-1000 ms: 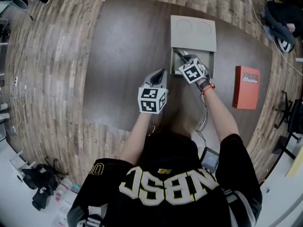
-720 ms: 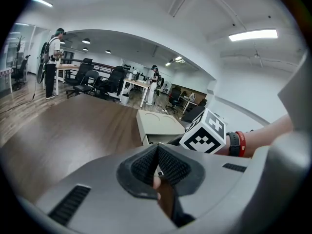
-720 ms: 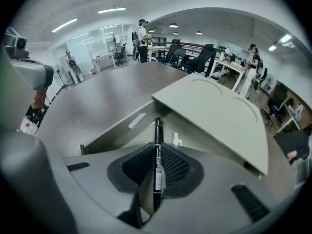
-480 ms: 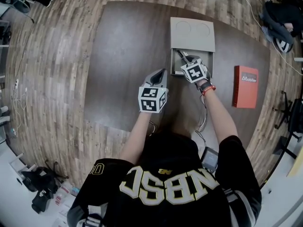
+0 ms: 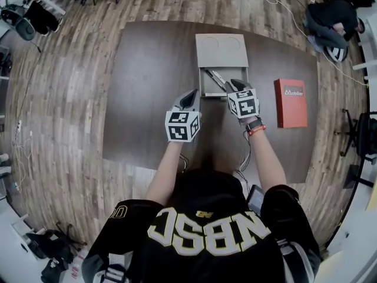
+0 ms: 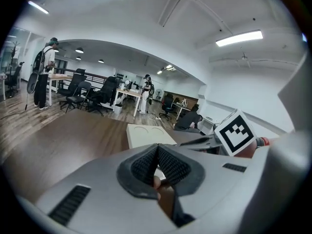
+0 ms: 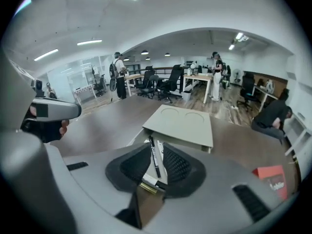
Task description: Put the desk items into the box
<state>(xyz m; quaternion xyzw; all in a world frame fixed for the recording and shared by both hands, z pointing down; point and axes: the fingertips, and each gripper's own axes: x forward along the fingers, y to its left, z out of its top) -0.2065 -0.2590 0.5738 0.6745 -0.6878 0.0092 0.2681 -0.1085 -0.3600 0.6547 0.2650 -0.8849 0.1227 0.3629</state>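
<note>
Working over the counter (image 5: 147, 99) at the open box (image 5: 201, 82): advising lifting the right hand-held gripper (image 5: 233, 85) straight back, with jaws closing slightly yet apart and gripping nothing, the black marker (image 7: 155, 158) showing in the gap but lying loose inside. Recording the box, lid (image 5: 221, 50) resting over its far end, as holding that marker beside a white pen-like item (image 7: 149, 181). Noting the red carton (image 5: 290, 103) lying well apart, not yet boxed, and the left hand-held gripper (image 6: 157, 146) hovering nearby, jaws pressed together, empty.
</note>
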